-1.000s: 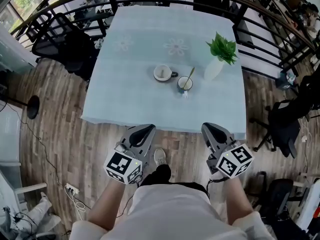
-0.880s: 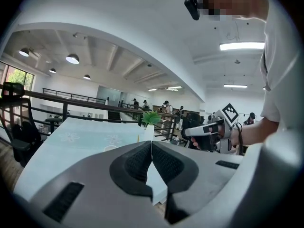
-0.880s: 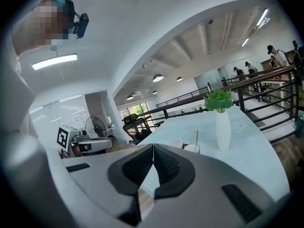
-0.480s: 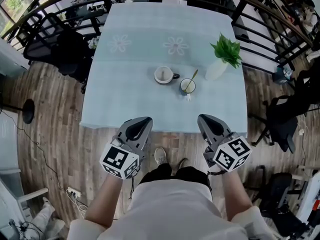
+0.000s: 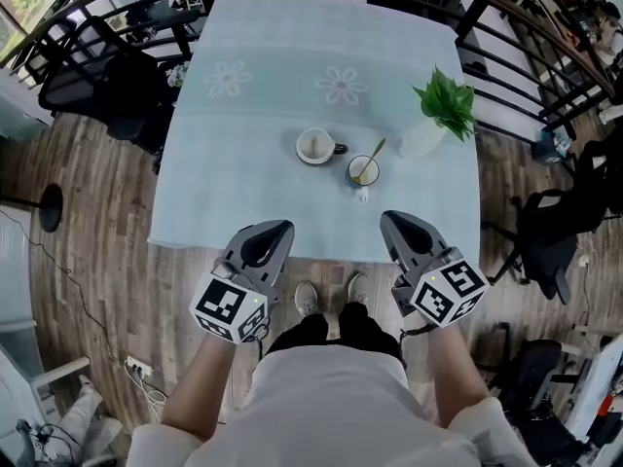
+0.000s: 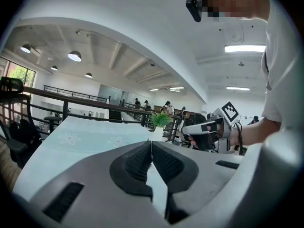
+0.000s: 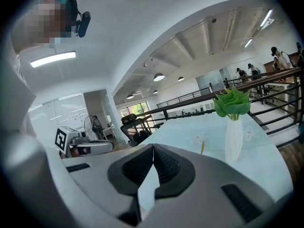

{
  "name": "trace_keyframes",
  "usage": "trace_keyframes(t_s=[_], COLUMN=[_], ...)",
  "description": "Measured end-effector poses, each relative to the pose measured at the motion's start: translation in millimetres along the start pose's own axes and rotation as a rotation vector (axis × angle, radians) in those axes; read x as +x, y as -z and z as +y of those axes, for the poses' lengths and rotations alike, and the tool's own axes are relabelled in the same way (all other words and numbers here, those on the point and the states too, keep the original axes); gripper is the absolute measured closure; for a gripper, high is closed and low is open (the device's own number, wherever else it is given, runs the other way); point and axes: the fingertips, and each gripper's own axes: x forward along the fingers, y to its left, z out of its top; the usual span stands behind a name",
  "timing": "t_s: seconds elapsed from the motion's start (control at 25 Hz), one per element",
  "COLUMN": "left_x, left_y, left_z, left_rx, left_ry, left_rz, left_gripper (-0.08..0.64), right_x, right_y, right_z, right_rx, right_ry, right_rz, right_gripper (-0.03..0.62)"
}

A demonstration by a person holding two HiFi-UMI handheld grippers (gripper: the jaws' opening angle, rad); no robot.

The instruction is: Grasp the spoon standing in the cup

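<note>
Head view. The spoon (image 5: 371, 157) stood in the cup (image 5: 363, 170) toward the right of the counter (image 5: 243, 193), its handle leaning up and away toward the vase (image 5: 423, 136). Both grippers hung off the counter's near edge, well apart from the cup. The left gripper (image 5: 275, 233) had its jaws pressed together with nothing between them, and so did the right gripper (image 5: 394, 224); each gripper view showed the pads meeting along one seam.

Likely faults. With the jaws shut, a straight reach would probably push the handle rather than take it, and the cup could slide or tip on the cloth. The handle was thin and slanted, so jaws closing off its line might lever it against the rim.

Surroundings. A mug (image 5: 316, 146) stood just beside the cup on its left. The vase with its green plant (image 5: 446, 100) stood near on the right and looked top-heavy; an approach from that side might knock it. A small white item (image 5: 362, 195), too small to identify, lay just in front of the cup. The near side of the counter lay open between grippers and cup. Black chairs (image 5: 97, 66) stood off the counter's left.
</note>
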Motion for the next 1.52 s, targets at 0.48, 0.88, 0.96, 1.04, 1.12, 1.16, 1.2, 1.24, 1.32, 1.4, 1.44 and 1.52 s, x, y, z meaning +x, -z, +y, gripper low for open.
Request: trace_keyframes(t_s=[0.48,0.88,0.96,1.04,1.12,1.16,1.2,1.24,1.32,1.4,1.44,1.52], left_x=[59.1,101.0,108.0,115.0,121.3,124.1,126.6,128.8,132.8,136.5,138.0,140.0], left_y=[1.5,18.8,22.1,25.3,28.5,29.8,31.3,33.2,38.5,44.7,47.7,53.4], left_z=[4.4,2.7,3.1,4.1,5.3,6.0,6.6,7.2,8.0,8.6,8.9,10.1], left_rx=[-0.020,-0.061,-0.063,-0.065,-0.072,-0.076,-0.079,-0.082,-0.086,-0.091,-0.095,-0.104], left_ry=[-0.066,-0.118,-0.126,-0.131,-0.134,-0.136,-0.139,-0.141,-0.143,-0.143,-0.144,-0.145], left_rz=[0.033,0.063,0.069,0.076,0.081,0.083,0.085,0.087,0.094,0.102,0.106,0.111], left_gripper=[0.538,0.540,0.540,0.540,0.540,0.540,0.540,0.540,0.540,0.540,0.540,0.540], right_x=[29.1,59.1,65.4,71.4,76.9,79.5,82.2,84.8,90.3,95.9,98.6,103.7], right_y=[-8.3,3.4,7.5,11.8,16.4,18.7,21.0,23.5,29.1,34.6,36.9,40.3], right_z=[-70.7,-123.6,-132.1,-140.5,-148.0,-151.2,-154.2,-157.0,-162.8,-168.5,-170.9,-175.1], right_rx=[0.019,0.026,0.026,0.030,0.034,0.036,0.038,0.041,0.048,0.053,0.056,0.060], right_ry=[-0.041,-0.050,-0.052,-0.051,-0.052,-0.053,-0.055,-0.056,-0.058,-0.061,-0.061,-0.062], right_rz=[0.031,0.074,0.084,0.094,0.105,0.110,0.115,0.120,0.129,0.137,0.140,0.145], right_gripper=[0.571,0.569,0.569,0.569,0.569,0.569,0.569,0.569,0.569,0.569,0.569,0.569])
